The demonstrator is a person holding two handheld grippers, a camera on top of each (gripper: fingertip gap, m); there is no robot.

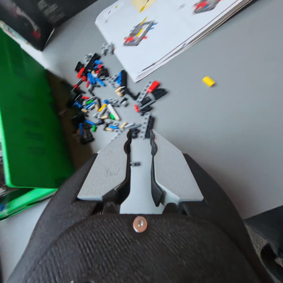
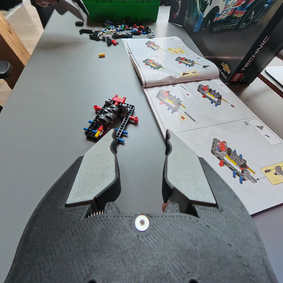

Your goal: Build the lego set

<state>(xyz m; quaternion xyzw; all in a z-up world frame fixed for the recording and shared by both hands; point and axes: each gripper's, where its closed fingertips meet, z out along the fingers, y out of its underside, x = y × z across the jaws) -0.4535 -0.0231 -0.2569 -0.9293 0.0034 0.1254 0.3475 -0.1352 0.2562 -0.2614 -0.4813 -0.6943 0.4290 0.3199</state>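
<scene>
A half-built lego frame (image 2: 111, 117), black with a grey engine block and red, blue and yellow pins, lies on the grey table (image 2: 61, 91). My right gripper (image 2: 140, 132) is open and empty, just this side of the frame, its left fingertip over the frame's near corner. A pile of loose lego pieces (image 1: 107, 98) lies on the table; it also shows far off in the right wrist view (image 2: 121, 31). My left gripper (image 1: 140, 132) is open and empty, its tips at the pile's near edge. The left wrist view is blurred. A small black pin (image 1: 135, 163) lies below, between its fingers.
An open instruction booklet (image 2: 199, 107) lies right of the frame; it also shows in the left wrist view (image 1: 153, 38). A single yellow piece (image 1: 208, 81) (image 2: 101, 55) lies apart. A green bin (image 1: 27, 114) (image 2: 122, 10) and the black set box (image 2: 229, 38) (image 1: 38, 19) stand behind the pile. Measured from the fingertips, the single yellow piece (image 1: 208, 81) is 12 cm or so from the left gripper and 30 cm from the right.
</scene>
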